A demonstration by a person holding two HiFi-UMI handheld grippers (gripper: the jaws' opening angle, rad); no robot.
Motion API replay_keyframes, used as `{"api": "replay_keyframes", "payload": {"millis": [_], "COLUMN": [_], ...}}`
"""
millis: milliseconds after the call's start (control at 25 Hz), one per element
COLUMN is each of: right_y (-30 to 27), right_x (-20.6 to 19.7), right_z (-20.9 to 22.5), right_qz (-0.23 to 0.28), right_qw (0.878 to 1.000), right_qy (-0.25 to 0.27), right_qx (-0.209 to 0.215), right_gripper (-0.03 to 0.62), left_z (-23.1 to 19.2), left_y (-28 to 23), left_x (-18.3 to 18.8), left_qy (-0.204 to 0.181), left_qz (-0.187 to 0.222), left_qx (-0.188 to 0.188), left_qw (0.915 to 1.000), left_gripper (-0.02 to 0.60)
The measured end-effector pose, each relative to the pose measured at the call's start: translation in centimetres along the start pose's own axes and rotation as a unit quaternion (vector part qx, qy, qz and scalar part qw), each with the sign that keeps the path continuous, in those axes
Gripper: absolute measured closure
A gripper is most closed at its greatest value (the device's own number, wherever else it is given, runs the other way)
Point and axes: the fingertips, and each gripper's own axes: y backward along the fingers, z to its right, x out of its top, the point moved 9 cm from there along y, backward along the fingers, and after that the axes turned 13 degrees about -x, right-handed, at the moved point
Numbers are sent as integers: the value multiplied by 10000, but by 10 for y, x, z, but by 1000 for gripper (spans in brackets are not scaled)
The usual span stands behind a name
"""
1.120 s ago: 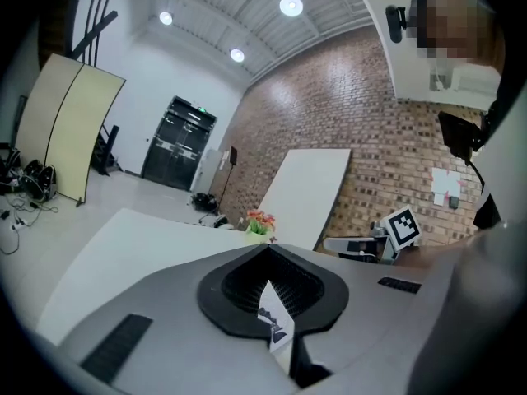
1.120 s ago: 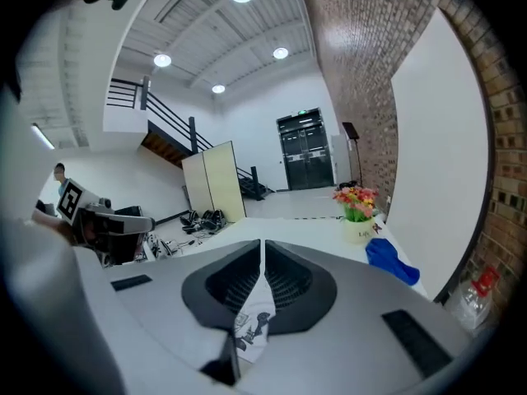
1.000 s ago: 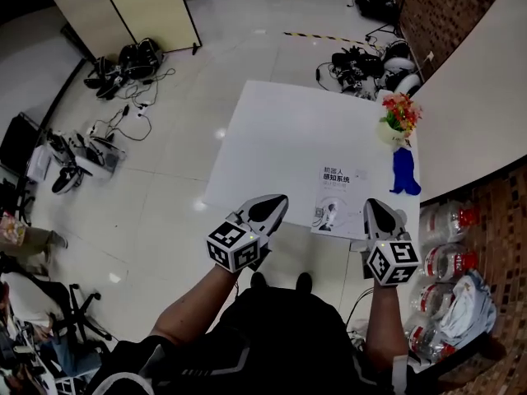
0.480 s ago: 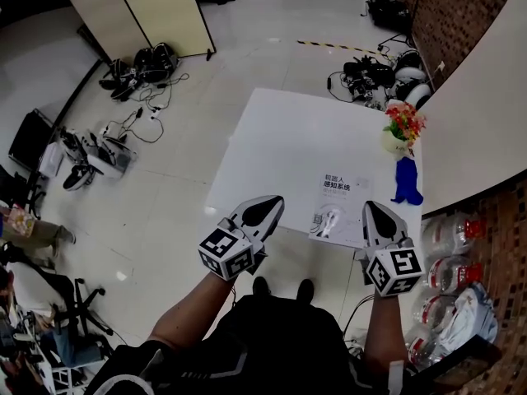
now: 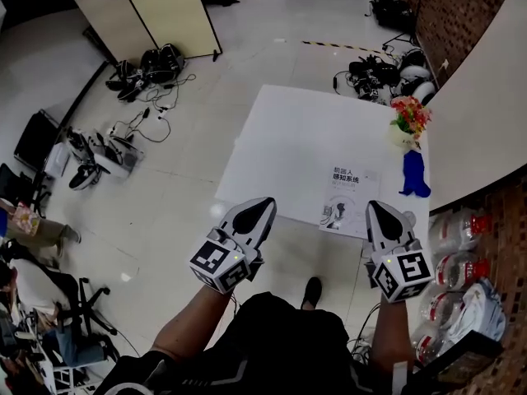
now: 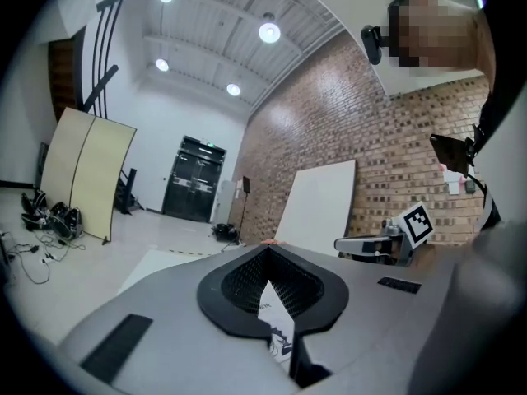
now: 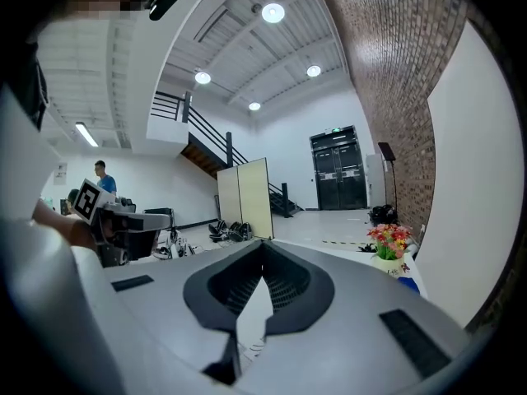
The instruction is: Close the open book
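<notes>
White paperback book (image 5: 350,197) lies shut, cover up, on white worktop (image 5: 300,130) (task looks done). Left tool (image 5: 260,207) and right tool (image 5: 378,210) clenched, empty, clear of it.

Vase (image 5: 401,136) and blue object (image 5: 414,175) crowd the table (image 5: 280,138) edge beside the book (image 5: 350,196).

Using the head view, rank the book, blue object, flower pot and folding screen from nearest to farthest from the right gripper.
1. Book, just left of the right gripper.
2. Blue object, right edge of the table.
3. Flower pot, its far right corner.
4. Folding screen, far upper left.
</notes>
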Motion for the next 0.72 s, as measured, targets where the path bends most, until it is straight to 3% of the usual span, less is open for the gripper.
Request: {"api": "replay_keyframes", "payload": {"millis": [240, 480, 720], "right_y": [54, 109, 172], "right_x": [11, -2, -2], "right_z": [-83, -168, -204], "right_qz": [156, -143, -123], "right_qw": [9996, 9996, 9994], "right_qy": [51, -67, 48], "right_qx": [-248, -246, -314], "right_gripper": [594, 594, 594], "left_z": [23, 26, 72], "left_y": [88, 180, 225], "left_x": [-6, -35, -35], "left_qy": [-32, 474, 490], "left_qz": [-48, -81, -90], "left_qx": [-408, -485, -531], "left_qw": [9992, 9977, 9973], "left_gripper": [586, 586, 586]}}
